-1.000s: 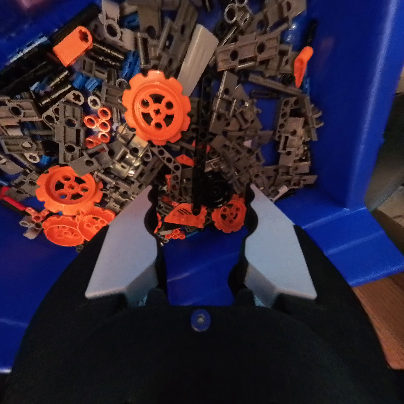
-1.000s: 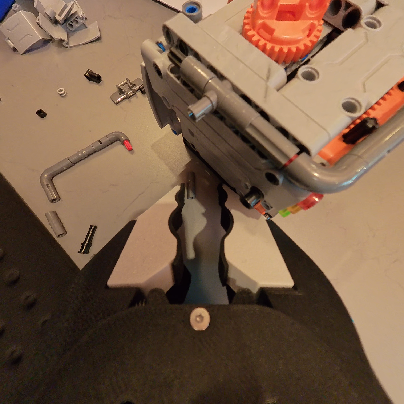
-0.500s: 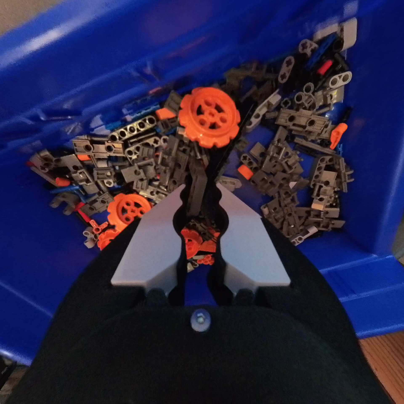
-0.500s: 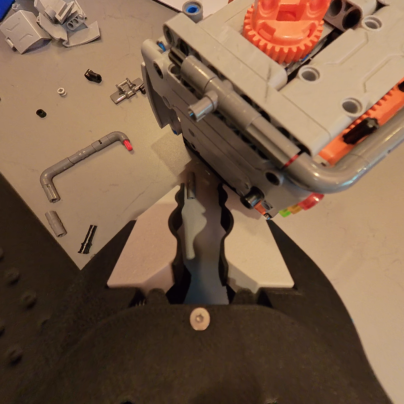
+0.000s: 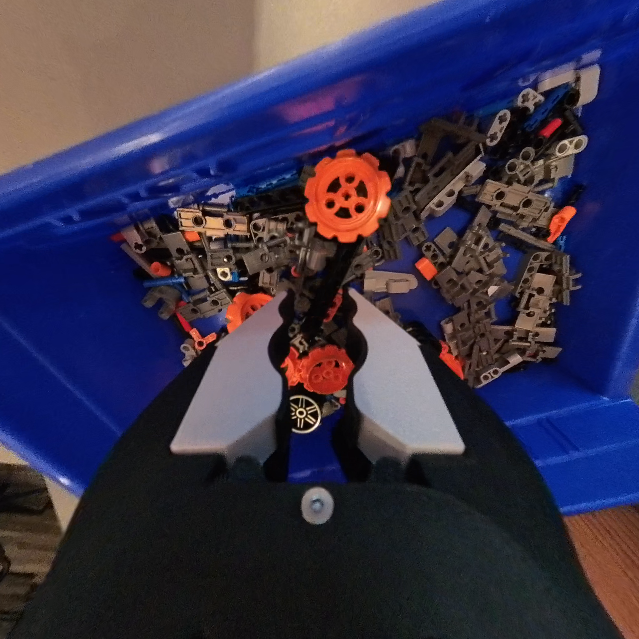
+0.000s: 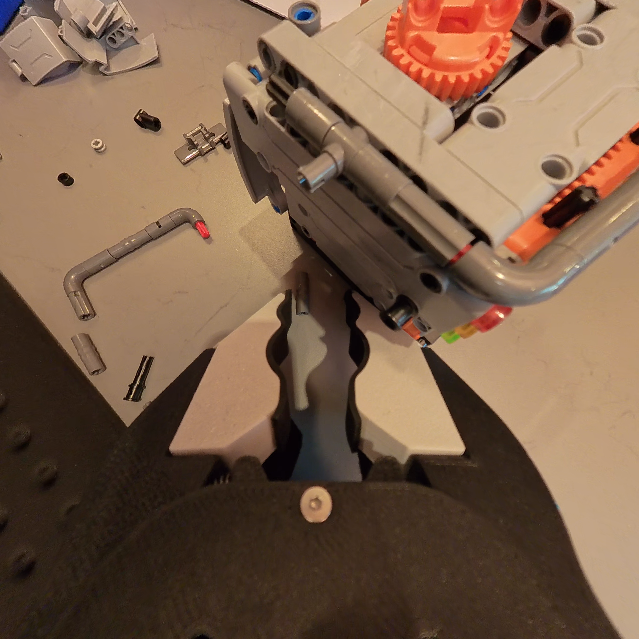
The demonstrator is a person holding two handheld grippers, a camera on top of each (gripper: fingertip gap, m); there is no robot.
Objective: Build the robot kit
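The left hand-held gripper (image 5: pixel 320 304) is pinching a long black beam (image 5: pixel 332 287) above the blue bin (image 5: pixel 103 345); snagging the orange sprocket wheel (image 5: pixel 347 195) risks spilling parts. The right hand-held gripper (image 6: pixel 316 301), narrowly parted, is nearing a small grey pin (image 6: pixel 302 294) beside the grey brick model (image 6: pixel 397 173) on the surface (image 6: pixel 518 397).

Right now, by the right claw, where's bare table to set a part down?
Widest bare table lies right of the grey model, beside the right claw. A smaller patch sits between the bent grey tube and the model. Pins and a sleeve crowd the left edge.
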